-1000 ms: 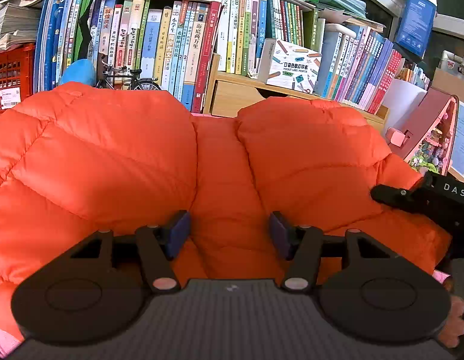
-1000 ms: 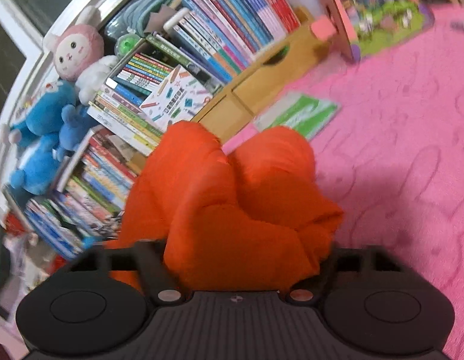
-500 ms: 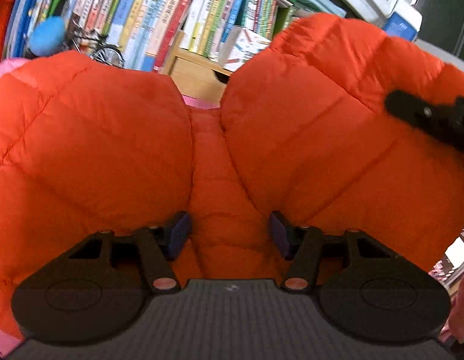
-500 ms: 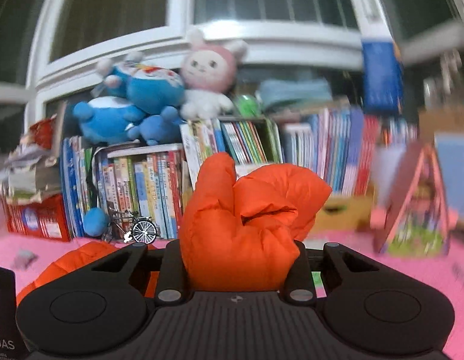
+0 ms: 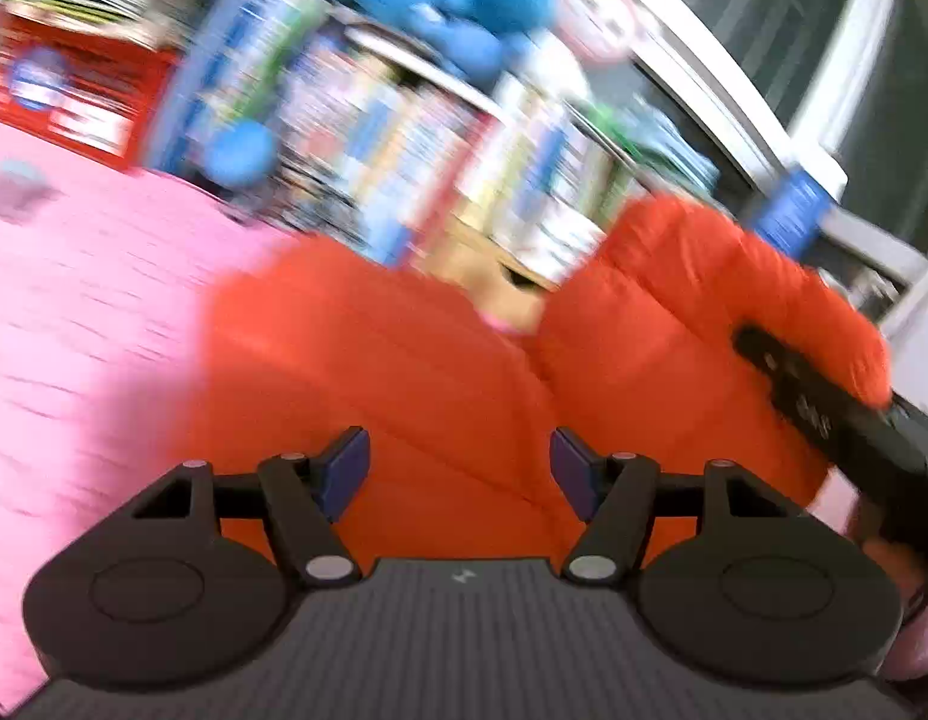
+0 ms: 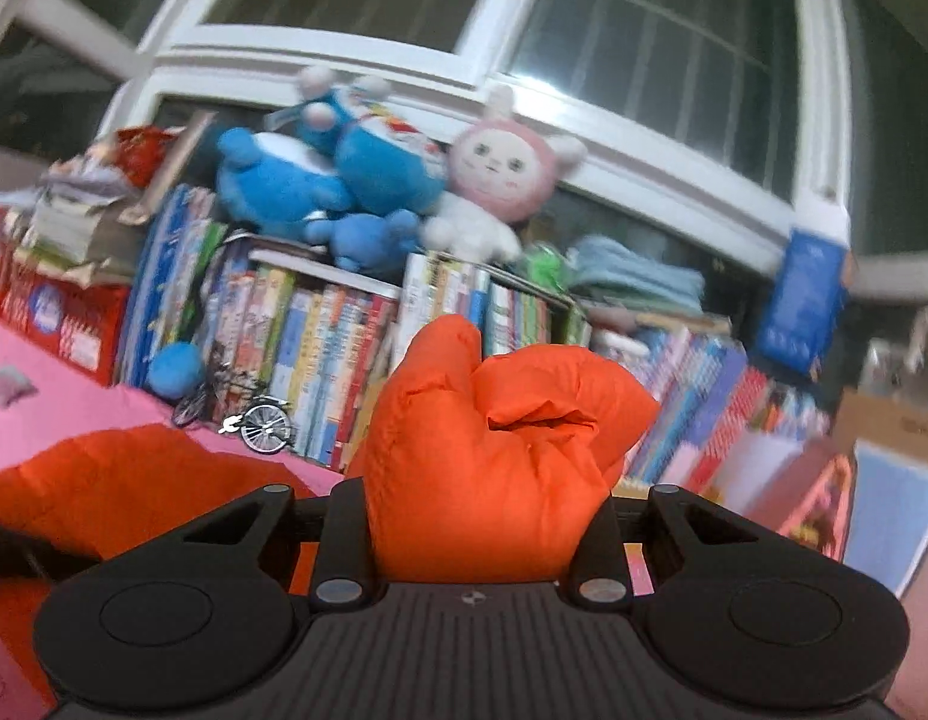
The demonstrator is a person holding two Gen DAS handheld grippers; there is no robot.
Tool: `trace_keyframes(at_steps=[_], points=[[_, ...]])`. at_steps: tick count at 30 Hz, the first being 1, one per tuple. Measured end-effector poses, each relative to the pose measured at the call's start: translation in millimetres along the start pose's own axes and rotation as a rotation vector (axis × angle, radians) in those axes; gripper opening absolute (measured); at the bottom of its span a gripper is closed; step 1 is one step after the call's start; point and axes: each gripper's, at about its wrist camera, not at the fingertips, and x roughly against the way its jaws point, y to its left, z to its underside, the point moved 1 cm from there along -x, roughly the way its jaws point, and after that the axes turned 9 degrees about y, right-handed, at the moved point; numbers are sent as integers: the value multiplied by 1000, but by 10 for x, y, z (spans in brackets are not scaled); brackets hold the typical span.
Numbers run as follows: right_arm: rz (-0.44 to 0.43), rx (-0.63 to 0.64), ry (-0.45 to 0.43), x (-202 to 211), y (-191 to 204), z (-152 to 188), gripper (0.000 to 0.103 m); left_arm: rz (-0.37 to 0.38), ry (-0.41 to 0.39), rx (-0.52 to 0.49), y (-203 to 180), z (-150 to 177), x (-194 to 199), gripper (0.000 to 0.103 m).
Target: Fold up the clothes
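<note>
The right claw [image 6: 474, 531] is clenched on a bunched fold of the orange puffy jacket [image 6: 493, 450], which bulges up from between its two fingers and stands raised in front of the bookshelf [image 6: 320, 348]. The rest of the jacket droops away to the left of this claw and lies low on the pink surface [image 6: 68, 402]. Above the books, beyond the claw, sit blue plush toys [image 6: 320, 180] and a pink plush bunny [image 6: 499, 174] under a white-framed window [image 6: 523, 60].

The left claw [image 5: 459, 471] is released: its jaws have just been opening, and its blue pads [image 5: 344, 468] stand apart with jacket fabric showing between them but not visibly pressed by them. Ahead of this claw the orange jacket [image 5: 392, 372] spreads on the pink surface [image 5: 86, 312]. To its right the jacket rises into a lifted lobe where the right claw [image 5: 823, 414] grips it. This view is heavily blurred.
</note>
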Motion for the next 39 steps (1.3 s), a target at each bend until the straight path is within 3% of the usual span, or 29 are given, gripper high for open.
trace_keyframes(at_steps=[4,6,13,19,22,24,26,28,30,34,36,39], points=[[-30,109,-36,70,404,-70,31,-127,-49,20,255,-33,163,66],[-53,158,-53,103,615,-99,31,-144,-52,41,370,-17,186,66],[-136,349,-99,171,1439,-86,32,-118,18,125,718,113,-4,68],[-175,444,-99,146,1865,50,36,-105,-4,146,837,137,134,67],[-180,475,-104,133,1983,105,39,-106,-97,177,917,-20,429,68],[-189,498,-112,130,2036,135,43,-64,-161,179,932,-186,648,68],[-206,522,-120,135,2096,166,48,-7,-188,123,842,-360,730,74],[-222,544,-128,143,2156,196,53,35,-188,35,690,-536,681,75],[-239,569,-134,144,2234,225,56,35,-161,-50,508,-734,492,75],[-267,620,-140,176,2372,279,58,-47,-44,-177,258,-942,-67,75],[-284,631,-140,203,2393,289,60,-135,-3,-236,205,-947,-307,77],[-323,620,-135,260,2343,295,61,-193,29,-234,296,-868,-450,80]])
